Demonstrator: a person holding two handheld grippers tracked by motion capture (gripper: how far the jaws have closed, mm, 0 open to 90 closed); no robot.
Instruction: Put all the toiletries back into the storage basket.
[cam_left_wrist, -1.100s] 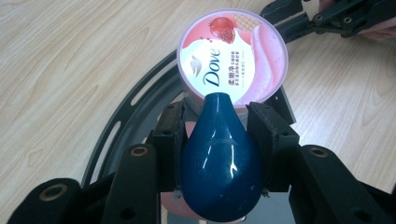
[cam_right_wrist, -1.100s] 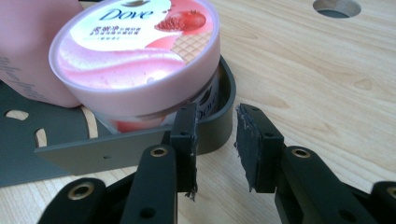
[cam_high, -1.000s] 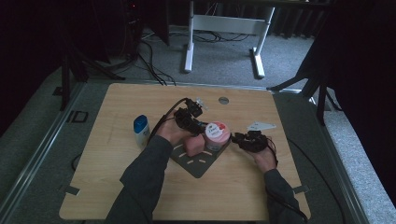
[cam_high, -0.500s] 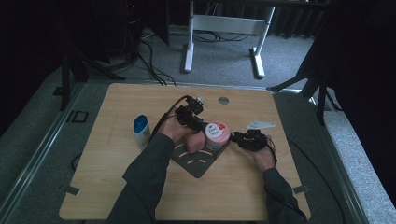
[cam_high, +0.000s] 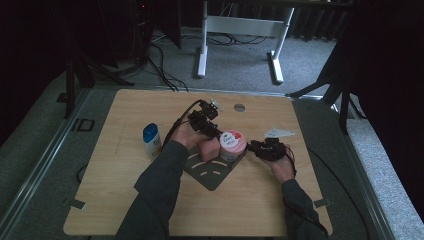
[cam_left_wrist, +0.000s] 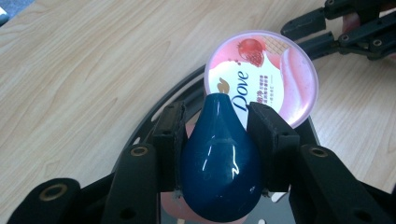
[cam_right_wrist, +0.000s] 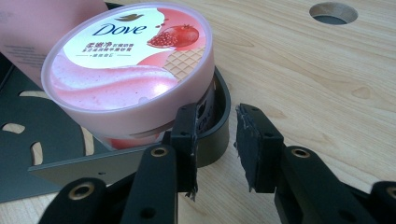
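A pink bottle (cam_high: 207, 149) stands on a dark slotted tray (cam_high: 212, 172) beside a pink Dove tub (cam_high: 232, 142). My left gripper (cam_high: 202, 122) comes down on the bottle from above and is shut on its dark blue teardrop cap (cam_left_wrist: 219, 158), one pad on each side. The tub's lid (cam_left_wrist: 261, 77) lies just beyond the cap. My right gripper (cam_high: 260, 148) reaches in from the right, low at the tub (cam_right_wrist: 130, 74). Its jaws stand apart at the tray's raised curved rim (cam_right_wrist: 217, 128), and I see no pad pressing on it.
A white bottle with a blue cap (cam_high: 151, 139) stands left of the tray. A round hole (cam_high: 239, 107) is cut into the wooden table (cam_high: 125, 200) behind the tub. A white stand's legs (cam_high: 240, 30) rest on the floor beyond the far edge.
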